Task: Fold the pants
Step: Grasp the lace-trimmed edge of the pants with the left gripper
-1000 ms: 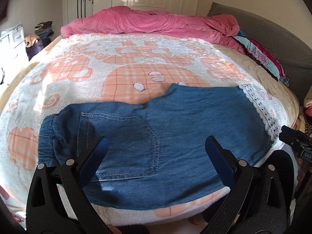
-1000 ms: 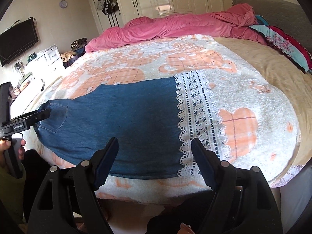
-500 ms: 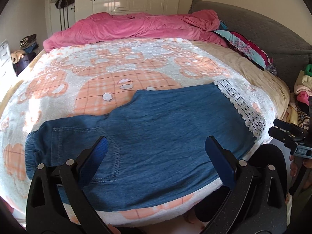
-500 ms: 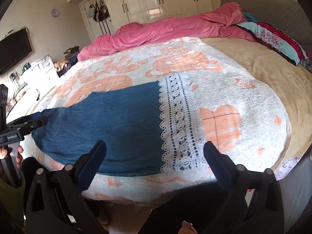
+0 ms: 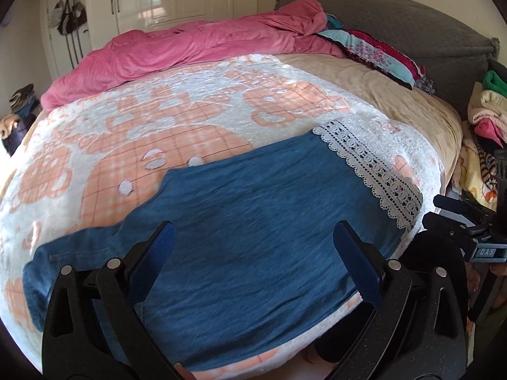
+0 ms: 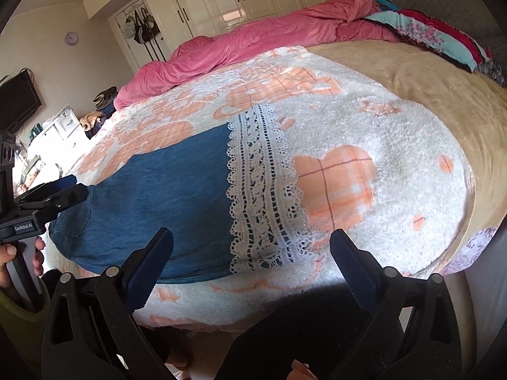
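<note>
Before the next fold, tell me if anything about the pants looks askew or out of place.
Nothing stands out. The denim pants lie flat on the patterned blanket, the lace cuff straight and unbunched. Their near edge runs close to the bed's edge but does not hang over. Both the left gripper and right gripper hover open, holding nothing.

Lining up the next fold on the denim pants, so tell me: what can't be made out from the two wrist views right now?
- Pants, waistband end: left wrist view, partly behind the left gripper finger and motion-blurred.
- Pants' near edge: right wrist view, partly hidden by the right gripper finger.
- Lace hem underside: both views, lying flat on the blanket.
- Floor beside the bed: both views, blocked by gripper bodies.
</note>
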`<state>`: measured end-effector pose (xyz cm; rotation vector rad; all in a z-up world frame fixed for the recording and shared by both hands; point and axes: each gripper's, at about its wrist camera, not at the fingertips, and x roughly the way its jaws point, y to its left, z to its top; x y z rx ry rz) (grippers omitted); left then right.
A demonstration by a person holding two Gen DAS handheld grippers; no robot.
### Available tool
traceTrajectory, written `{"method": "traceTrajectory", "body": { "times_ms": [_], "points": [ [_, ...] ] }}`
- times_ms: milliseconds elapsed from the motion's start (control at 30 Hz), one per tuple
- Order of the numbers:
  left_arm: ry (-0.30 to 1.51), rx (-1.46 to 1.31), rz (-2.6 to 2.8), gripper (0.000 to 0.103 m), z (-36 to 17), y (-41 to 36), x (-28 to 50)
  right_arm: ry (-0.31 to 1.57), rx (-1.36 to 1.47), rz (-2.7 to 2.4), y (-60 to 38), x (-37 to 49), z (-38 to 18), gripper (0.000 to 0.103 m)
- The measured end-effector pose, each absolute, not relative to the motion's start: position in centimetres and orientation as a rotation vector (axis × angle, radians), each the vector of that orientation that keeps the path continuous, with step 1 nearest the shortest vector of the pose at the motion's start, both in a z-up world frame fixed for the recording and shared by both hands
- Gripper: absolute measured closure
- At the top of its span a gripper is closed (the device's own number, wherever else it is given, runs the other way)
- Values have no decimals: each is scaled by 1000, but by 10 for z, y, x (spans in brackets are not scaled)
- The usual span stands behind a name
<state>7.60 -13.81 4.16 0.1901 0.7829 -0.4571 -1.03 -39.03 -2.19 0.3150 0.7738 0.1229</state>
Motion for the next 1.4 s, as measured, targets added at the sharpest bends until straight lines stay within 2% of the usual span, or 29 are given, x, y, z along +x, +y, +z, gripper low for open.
{"method": "traceTrajectory", "body": {
  "times_ms": [667,800,833,900,933,1000,1033,1100,1233,1300,1400],
  "points": [
    [872,373,-605,10,11,-258,176,826,490,91,-396,0,-54,5],
    [904,337,-640,10,4,-269,200,820,493,88,-396,1,-55,6],
    [916,331,-653,10,2,-272,206,820,494,88,-396,1,-55,7],
    [923,323,-682,15,-1,-278,214,812,483,79,-396,3,-53,26],
    [944,321,-711,18,-4,-281,219,811,468,68,-394,2,-53,26],
    [983,306,-766,41,-11,-287,227,812,458,70,-392,5,-53,29],
    [1002,296,-794,48,-14,-289,230,806,466,66,-393,5,-53,32],
    [1031,273,-860,60,-19,-292,234,788,488,81,-396,5,-53,50],
    [1031,301,-937,61,-26,-298,235,795,508,106,-396,13,-58,52],
    [1043,264,-962,55,-29,-295,241,784,514,118,-396,15,-58,51],
    [1054,212,-983,54,-33,-292,245,775,541,131,-398,19,-61,54]
  ]
}}
